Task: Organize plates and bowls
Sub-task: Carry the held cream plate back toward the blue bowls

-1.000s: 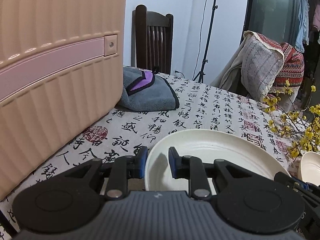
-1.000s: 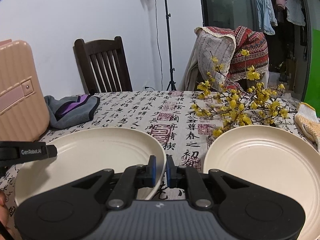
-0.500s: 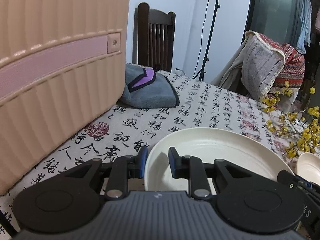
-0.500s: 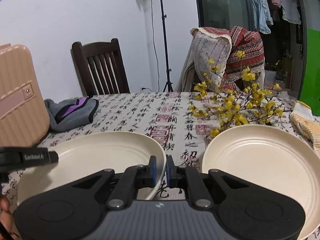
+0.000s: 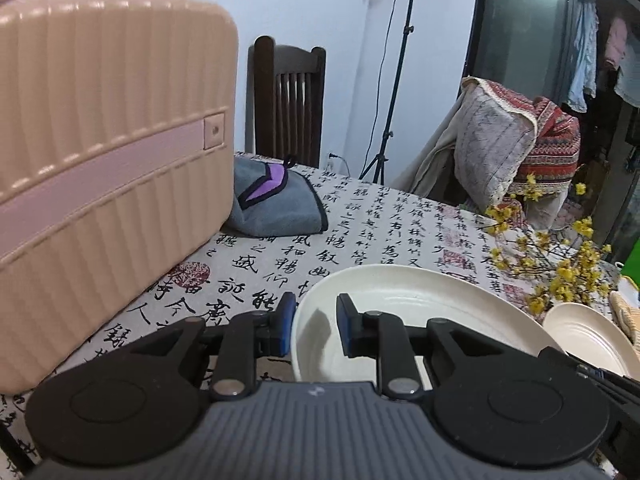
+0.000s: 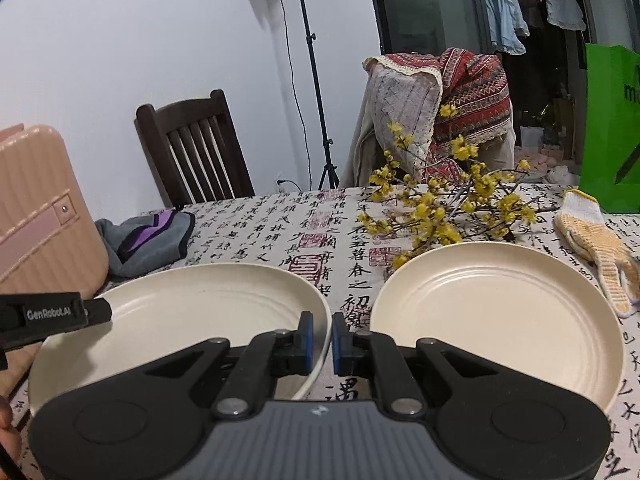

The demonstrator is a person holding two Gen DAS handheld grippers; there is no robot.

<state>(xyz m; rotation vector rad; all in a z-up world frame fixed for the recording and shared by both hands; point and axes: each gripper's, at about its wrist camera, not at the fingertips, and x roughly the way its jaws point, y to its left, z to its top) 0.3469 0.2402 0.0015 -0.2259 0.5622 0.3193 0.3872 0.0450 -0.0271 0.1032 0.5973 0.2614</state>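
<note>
A: Two cream plates in view, none stacked yet. We have the left plate (image 6: 192, 312) clamped on both sides: left tool (image 5: 312, 326) pinches its left rim, narrow gap, pads on either side of the rim; right tool (image 6: 322, 340) is shut tight on its right rim.

B: Is it off the surface (image 6: 280, 232)?

A: Hard to say for certain. Its near edge seems raised over the calligraphy cloth, so we judge it lifted or at least tipped up, carried between both tools.

B: And the second plate (image 6: 496, 320)?

A: Lies flat just to the right, apart from the held one, untouched. Yellow blossom branches (image 6: 444, 208) lie right behind its far rim, a knitted glove (image 6: 596, 240) beside it.

B: Bowls?

A: None visible to us in either view. Only plates.

B: So progress?

A: Early, by our reckoning. One plate gripped, nothing nested. Likely remaining: set the held plate onto the right one, then deal with any bowls out of frame.

B: Obstacles?

A: Pink suitcase (image 5: 104, 168) stands close on the left, grey folded cloth (image 5: 276, 208) behind it. Neither sits between the two plates.
</note>
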